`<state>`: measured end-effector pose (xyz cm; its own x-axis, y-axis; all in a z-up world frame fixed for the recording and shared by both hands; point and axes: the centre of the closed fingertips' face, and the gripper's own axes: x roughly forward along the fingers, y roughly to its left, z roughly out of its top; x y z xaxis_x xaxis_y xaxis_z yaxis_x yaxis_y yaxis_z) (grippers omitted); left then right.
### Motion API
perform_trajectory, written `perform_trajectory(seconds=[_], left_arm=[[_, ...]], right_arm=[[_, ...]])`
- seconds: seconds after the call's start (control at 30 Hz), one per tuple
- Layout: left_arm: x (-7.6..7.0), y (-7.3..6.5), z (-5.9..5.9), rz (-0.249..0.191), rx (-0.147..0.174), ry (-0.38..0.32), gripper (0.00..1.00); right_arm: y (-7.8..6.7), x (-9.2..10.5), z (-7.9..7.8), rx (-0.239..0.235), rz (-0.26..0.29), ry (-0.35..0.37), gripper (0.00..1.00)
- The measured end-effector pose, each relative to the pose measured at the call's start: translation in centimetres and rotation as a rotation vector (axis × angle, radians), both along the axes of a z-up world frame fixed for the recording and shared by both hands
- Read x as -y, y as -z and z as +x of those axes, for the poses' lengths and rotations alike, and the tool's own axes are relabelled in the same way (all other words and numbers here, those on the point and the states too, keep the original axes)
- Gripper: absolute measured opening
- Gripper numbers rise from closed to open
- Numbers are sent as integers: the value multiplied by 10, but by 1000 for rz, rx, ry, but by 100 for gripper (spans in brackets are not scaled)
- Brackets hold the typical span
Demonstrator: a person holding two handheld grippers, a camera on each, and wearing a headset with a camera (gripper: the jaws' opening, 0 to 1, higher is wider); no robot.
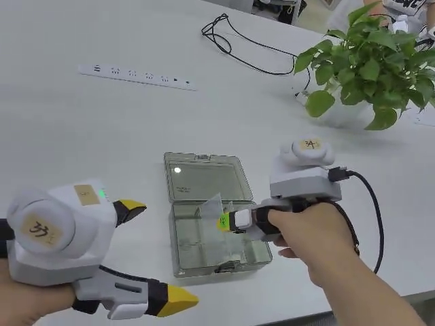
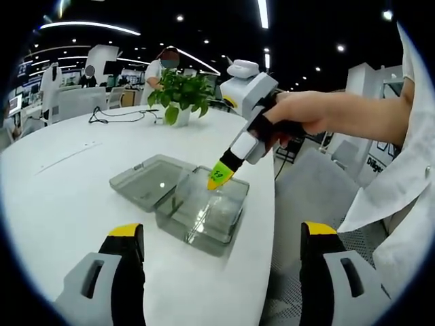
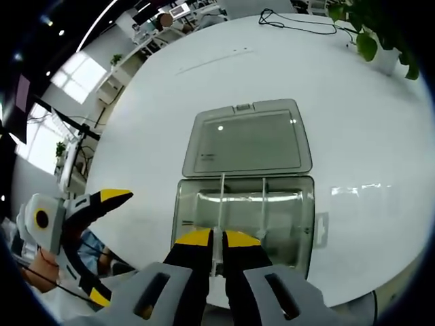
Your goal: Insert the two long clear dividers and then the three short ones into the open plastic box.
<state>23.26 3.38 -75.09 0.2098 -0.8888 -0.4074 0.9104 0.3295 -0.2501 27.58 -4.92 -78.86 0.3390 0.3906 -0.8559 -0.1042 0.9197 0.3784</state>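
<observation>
While your right gripper (image 3: 216, 239) clamps a divider (image 1: 212, 207) in the box (image 1: 171, 234), left gripper (image 1: 160, 251) hangs open at 8 o'clock. Next: seat it squarely.

The smoky translucent plastic box (image 3: 304, 224) lies open on the white bench (image 3: 367, 122), its lid (image 3: 248, 139) flat behind the tray. One clear divider (image 3: 264, 207) stands on edge inside the tray; a second divider (image 3: 221, 200), parallel beside it, is pinched upright in the right tool (image 3: 216, 239)

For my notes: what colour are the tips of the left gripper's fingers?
Yellow fingertips, clearest in the head view.
</observation>
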Motion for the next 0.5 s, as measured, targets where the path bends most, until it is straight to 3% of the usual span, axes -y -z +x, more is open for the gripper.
perform_trajectory(seconds=[0.5], left_arm=[[-2, 1, 1, 1, -5, 3, 98]], right_arm=[[0, -4, 2, 5, -8, -23, 7]])
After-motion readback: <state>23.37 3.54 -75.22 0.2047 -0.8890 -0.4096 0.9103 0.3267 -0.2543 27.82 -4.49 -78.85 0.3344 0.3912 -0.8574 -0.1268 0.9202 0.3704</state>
